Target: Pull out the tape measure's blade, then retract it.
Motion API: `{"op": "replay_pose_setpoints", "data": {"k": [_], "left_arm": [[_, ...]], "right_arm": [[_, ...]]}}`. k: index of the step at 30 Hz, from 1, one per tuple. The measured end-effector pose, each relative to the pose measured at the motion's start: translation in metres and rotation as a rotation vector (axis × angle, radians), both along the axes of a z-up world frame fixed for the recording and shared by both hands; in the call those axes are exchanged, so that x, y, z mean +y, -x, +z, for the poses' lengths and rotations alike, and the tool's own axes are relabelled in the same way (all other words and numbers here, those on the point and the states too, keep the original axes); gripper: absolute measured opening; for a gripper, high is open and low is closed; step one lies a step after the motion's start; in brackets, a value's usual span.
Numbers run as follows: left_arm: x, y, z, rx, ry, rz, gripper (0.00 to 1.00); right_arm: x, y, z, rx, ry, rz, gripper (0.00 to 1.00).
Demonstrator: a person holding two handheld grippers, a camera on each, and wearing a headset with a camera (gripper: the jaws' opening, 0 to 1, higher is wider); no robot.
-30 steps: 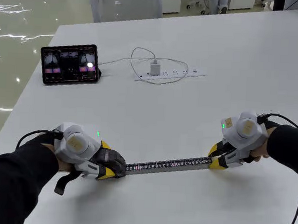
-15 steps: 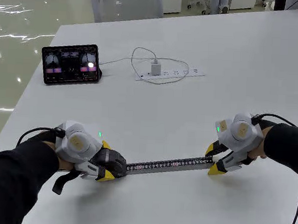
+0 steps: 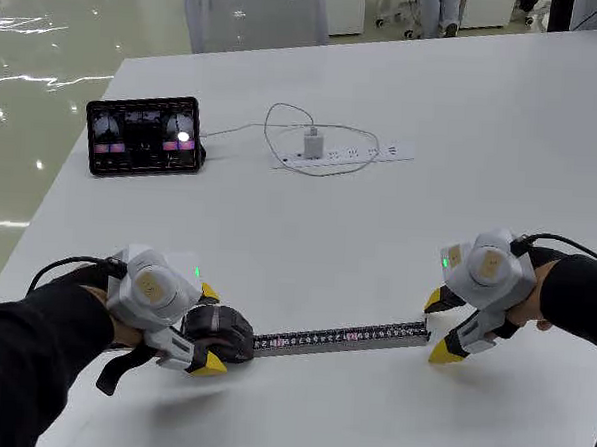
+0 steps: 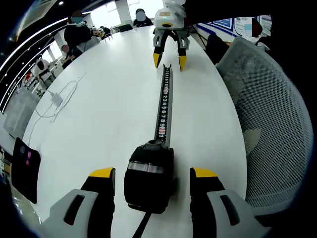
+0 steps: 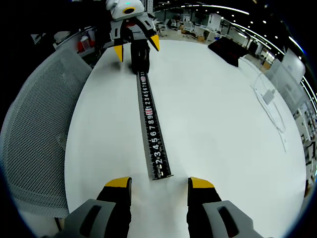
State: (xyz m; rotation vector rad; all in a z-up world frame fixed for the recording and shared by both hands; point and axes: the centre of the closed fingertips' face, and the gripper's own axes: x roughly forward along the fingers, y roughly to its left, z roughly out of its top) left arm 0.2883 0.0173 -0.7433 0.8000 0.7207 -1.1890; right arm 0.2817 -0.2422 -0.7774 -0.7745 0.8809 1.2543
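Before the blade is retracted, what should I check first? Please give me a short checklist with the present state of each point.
1. The blade is pulled out: ok, it lies flat on the table.
2. The right gripper is off the tip: ok, jaws open, tip just ahead of them.
3. The left gripper holds the case: not ok, jaws open on either side, gaps showing.
4. Whether the blade is locked: cannot tell.
5. Way back free: ok, the cable and tablet lie far off.
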Motion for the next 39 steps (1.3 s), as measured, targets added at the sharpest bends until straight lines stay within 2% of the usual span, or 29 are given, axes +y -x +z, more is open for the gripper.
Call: {"op": "replay_pose_setpoints", "data": {"k": [3,6,11,15,18,20,21,23,24,26,27,30,34,37,39], "left_arm": [[0.0,-0.002,0.003,-0.004,0.021,0.017,0.68],[-0.002,-0.002,0.006,-0.011,0.036,0.017,0.71],[-0.002,-0.001,0.007,-0.012,0.047,0.017,0.8],[0.002,0.003,0.003,0.005,0.035,0.018,0.9],[0.004,0.007,0.003,0.031,0.053,0.045,0.99],[0.002,0.013,0.003,0.073,0.085,0.063,0.99],[0.002,0.014,0.004,0.079,0.089,0.063,0.99],[0.003,0.012,0.004,0.061,0.099,0.086,0.99],[0.002,0.012,0.005,0.07,0.119,0.11,0.99],[0.0,0.01,0.008,0.053,0.157,0.112,0.99],[0.002,0.009,0.008,0.046,0.157,0.122,0.99],[0.005,0.009,0.006,0.053,0.16,0.15,0.99],[0.01,0.006,0.006,0.056,0.175,0.2,0.99],[0.014,0.003,0.005,0.057,0.18,0.237,0.99],[0.015,0.004,0.006,0.056,0.191,0.247,0.99]], "right_arm": [[-0.001,0.002,0.001,-0.001,0.002,-0.002,0.46],[-0.002,0.004,0.001,-0.004,0.001,0.002,0.49],[-0.004,0.003,0.002,-0.013,-0.004,-0.03,0.58],[-0.003,0.002,0.005,-0.021,-0.023,-0.045,0.64],[0.0,0.005,0.006,-0.011,-0.038,-0.054,0.65],[0.0,0.006,0.006,-0.012,-0.044,-0.057,0.68],[0.001,0.006,0.006,-0.012,-0.049,-0.059,0.7],[0.003,0.007,0.006,-0.007,-0.062,-0.076,0.73],[0.004,0.007,0.007,-0.005,-0.073,-0.084,0.74],[0.005,0.007,0.009,-0.001,-0.095,-0.108,0.78],[0.006,0.005,0.01,0.009,-0.127,-0.152,0.8],[0.003,0.001,0.011,0.012,-0.153,-0.188,0.87],[-0.001,0.003,0.01,0.014,-0.161,-0.21,0.95],[-0.004,0.001,0.009,-0.006,-0.169,-0.238,0.99],[-0.005,0.004,0.009,0.005,-0.176,-0.241,0.99]]}}
